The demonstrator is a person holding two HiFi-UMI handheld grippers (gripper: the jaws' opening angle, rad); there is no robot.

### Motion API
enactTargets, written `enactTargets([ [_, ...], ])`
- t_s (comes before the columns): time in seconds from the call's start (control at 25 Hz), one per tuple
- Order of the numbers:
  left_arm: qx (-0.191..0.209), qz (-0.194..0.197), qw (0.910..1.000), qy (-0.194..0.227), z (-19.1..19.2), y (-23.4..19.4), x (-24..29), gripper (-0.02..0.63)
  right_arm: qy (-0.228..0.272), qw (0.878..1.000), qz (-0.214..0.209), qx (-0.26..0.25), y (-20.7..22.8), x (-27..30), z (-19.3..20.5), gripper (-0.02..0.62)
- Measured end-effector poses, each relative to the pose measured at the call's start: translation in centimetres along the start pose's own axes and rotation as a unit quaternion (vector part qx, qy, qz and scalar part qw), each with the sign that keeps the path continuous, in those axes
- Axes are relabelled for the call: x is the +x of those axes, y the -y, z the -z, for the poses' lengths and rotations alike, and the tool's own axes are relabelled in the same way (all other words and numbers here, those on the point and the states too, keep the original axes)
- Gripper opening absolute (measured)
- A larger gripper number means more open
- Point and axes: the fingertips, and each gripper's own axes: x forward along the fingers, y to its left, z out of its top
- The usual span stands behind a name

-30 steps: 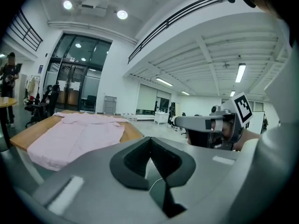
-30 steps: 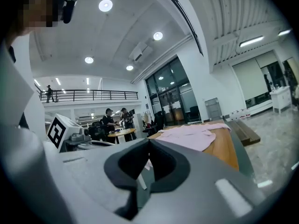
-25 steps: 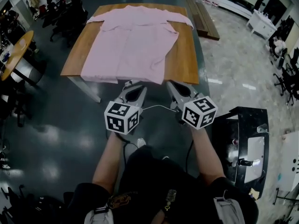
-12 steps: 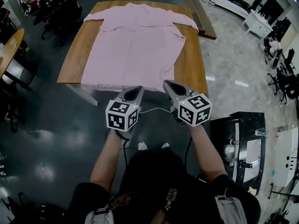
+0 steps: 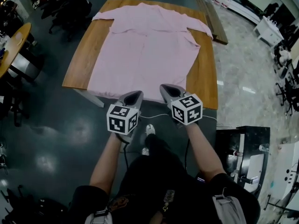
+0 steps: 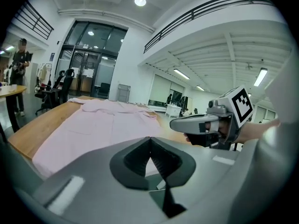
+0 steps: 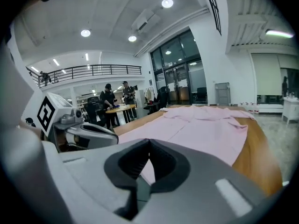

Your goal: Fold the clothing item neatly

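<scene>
Wood-topped, a round table (image 5: 16, 43) is standing at the far left beside dark chairs (image 5: 70, 13). Next to it, the larger wooden tabletop (image 5: 81, 62) is carrying the pink garment (image 5: 149, 50), which is lying flat and spread out. Its sleeves are stretching sideways along the far edge and its hem is reaching the near edge, in front of the person.

The left gripper (image 5: 132, 96) is pointing at the left part of that hem. Its fingers are pressing together with nothing between them, and its marker cube (image 5: 122, 119) is facing up toward the head camera. Just beside it, the right gripper (image 5: 170, 90) is aiming at the hem a little further right. Its fingers are likewise closing on nothing. The head view is not showing whether either tip is touching the cloth.

Further right, a black stand (image 5: 243, 139) is sitting on the pale floor.
</scene>
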Motion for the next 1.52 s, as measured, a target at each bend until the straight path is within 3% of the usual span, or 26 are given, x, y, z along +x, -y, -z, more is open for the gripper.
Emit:
enactTargets([
  [0.28,0.000,-0.029,0.9988,-0.040,0.4,-5.2,4.6,0.008,-0.066,0.997,-0.032,-0.018,3.5,9.8,2.1,0.005],
  [0.44,0.000,-0.047,0.9969,-0.064,0.5,-7.8,7.1,0.008,-0.118,0.992,-0.042,-0.034,5.0,14.2,4.2,0.042],
  [0.64,-0.003,-0.062,0.9937,-0.093,1.1,-10.2,8.6,0.006,-0.174,0.983,-0.027,-0.051,6.3,17.8,6.6,0.145],
  [0.84,-0.003,-0.054,0.9932,-0.103,1.4,-12.0,9.0,0.008,-0.226,0.973,-0.020,-0.030,6.6,19.4,9.2,0.152],
  [0.92,-0.003,-0.045,0.9933,-0.107,1.6,-12.5,8.9,0.008,-0.228,0.974,-0.018,-0.002,6.8,19.4,9.4,0.123],
  [1.0,0.002,-0.030,0.9935,-0.110,1.7,-12.9,8.9,0.008,-0.222,0.975,-0.008,0.021,7.3,19.1,8.9,0.002],
  [1.2,0.010,0.005,0.9922,-0.124,2.7,-14.1,7.9,0.008,-0.200,0.979,0.016,0.037,5.7,17.7,7.4,0.002],
  [1.4,0.024,0.034,0.9893,-0.139,3.9,-14.5,7.6,0.006,-0.190,0.979,0.072,0.031,5.8,17.6,7.6,0.007],
  [1.52,0.029,0.045,0.9877,-0.147,4.4,-14.7,7.3,0.006,-0.192,0.976,0.100,0.035,6.5,18.4,8.0,0.077],
])
